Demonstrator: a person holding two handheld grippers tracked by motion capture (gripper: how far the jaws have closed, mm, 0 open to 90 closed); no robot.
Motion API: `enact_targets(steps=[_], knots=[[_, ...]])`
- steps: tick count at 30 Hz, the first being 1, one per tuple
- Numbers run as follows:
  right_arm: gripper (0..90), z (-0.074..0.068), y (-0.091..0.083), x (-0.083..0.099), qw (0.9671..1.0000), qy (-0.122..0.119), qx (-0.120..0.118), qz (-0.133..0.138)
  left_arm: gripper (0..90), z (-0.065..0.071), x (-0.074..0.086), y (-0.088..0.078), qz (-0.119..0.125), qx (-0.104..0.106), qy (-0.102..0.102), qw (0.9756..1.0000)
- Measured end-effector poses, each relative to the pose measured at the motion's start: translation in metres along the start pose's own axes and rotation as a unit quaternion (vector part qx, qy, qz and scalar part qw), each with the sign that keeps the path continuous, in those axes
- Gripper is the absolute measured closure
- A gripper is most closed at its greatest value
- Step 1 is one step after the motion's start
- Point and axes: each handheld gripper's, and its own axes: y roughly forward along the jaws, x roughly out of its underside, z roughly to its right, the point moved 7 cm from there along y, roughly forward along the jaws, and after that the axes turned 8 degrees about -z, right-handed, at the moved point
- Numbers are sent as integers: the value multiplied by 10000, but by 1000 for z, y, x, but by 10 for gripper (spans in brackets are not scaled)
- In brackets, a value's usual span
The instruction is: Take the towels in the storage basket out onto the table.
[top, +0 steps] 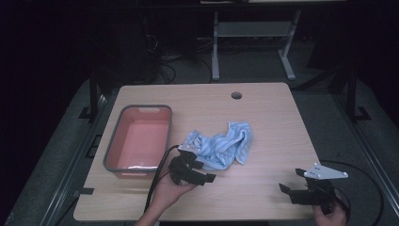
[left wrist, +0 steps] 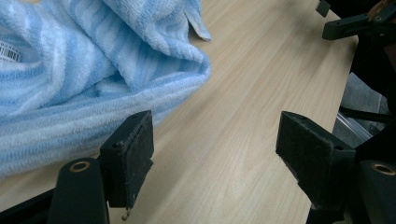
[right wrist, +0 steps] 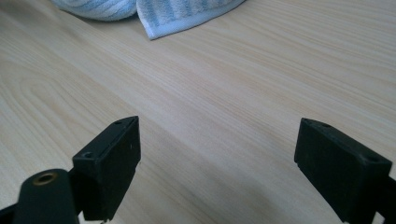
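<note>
A crumpled blue-and-white striped towel [top: 221, 146] lies near the middle of the wooden table [top: 273, 122]. My left gripper [top: 207, 171] is just in front of the towel's near left edge, open, with nothing between its pads. In the left gripper view the towel [left wrist: 70, 70] bunches up beside the left jaw, and bare wood shows across my left gripper's [left wrist: 215, 123] gap. My right gripper [top: 291, 180] is at the near right of the table, well away from the towel, open and empty. In the right gripper view my right gripper [right wrist: 219, 125] frames bare wood, and a towel corner [right wrist: 177, 11] lies far ahead.
A grey-rimmed bin [top: 113, 146] with a pink inside stands at the table's left. A cable hole [top: 236, 95] sits near the far edge. The other gripper [left wrist: 345, 23] shows at the top right of the left gripper view. Dark floor surrounds the table.
</note>
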Motion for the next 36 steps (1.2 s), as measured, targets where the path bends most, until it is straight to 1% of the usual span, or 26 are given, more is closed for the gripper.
enact_targets(steps=[2,4,7,12,15,19,20,23,26,30,32,36], knots=[[141,0,0,0,10000,2,3,-2,270,1,3,0,20,-28,29,10000],[141,0,0,0,10000,-3,3,2,270,3,7,1,-10,26,24,10000],[141,0,0,0,10000,-1,6,0,269,5,13,3,-58,-25,71,10000],[141,-1,-1,0,10000,12,19,18,267,9,20,4,-24,15,62,10000],[140,-1,-1,0,10000,11,29,7,264,11,26,4,-54,-30,131,9999],[141,-1,-1,1,10000,12,33,7,264,14,32,3,-24,13,110,9999],[140,-1,-1,1,10000,14,29,2,264,14,34,1,-39,19,146,9999],[141,-2,-1,1,10000,-2,40,0,264,16,37,-1,-22,41,147,9999],[141,-3,-1,1,10000,14,37,-5,264,18,42,-3,-27,3,199,9998],[140,-4,-1,1,10000,4,32,3,266,17,50,-2,54,-50,187,9998],[140,-4,-2,2,10000,-16,30,9,267,17,52,-1,57,-59,164,9998],[140,-6,-6,3,10000,-37,5,57,264,17,54,2,82,-139,174,9997]])
